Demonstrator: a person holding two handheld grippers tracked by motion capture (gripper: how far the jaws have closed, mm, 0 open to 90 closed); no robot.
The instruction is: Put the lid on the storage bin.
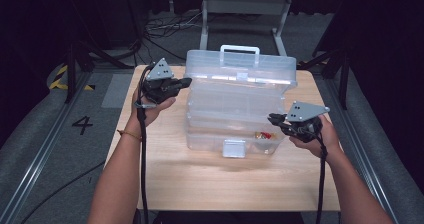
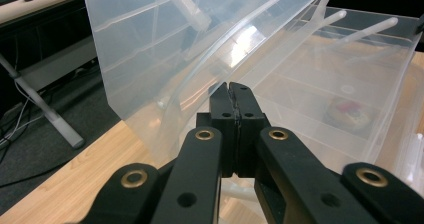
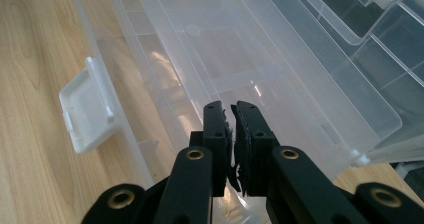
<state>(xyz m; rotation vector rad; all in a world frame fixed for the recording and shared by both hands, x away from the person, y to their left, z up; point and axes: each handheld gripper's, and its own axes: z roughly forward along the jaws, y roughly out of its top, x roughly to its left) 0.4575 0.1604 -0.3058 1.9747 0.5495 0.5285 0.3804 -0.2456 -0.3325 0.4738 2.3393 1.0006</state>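
A clear plastic toolbox (image 1: 235,99) stands fanned open on the wooden table (image 1: 225,184), its trays stepped back under a lid with a white handle (image 1: 240,49). Small red and yellow items (image 1: 263,135) lie in the bottom compartment and show blurred through the plastic (image 2: 350,111). My left gripper (image 1: 186,82) is shut, its tips (image 2: 229,90) against the left end of the upper tray (image 2: 165,59). At the box's right end my right gripper (image 1: 272,118) is shut, its worn pads (image 3: 229,109) over the lower tray (image 3: 210,59). Whether either pinches a thin wall I cannot tell.
The white front latch (image 1: 234,148) hangs open over the table, seen also as the latch (image 3: 87,109) in the right gripper view. Grey floor with a painted "4" (image 1: 82,125) and metal rails flank the table. A metal frame (image 1: 245,6) and cables lie behind.
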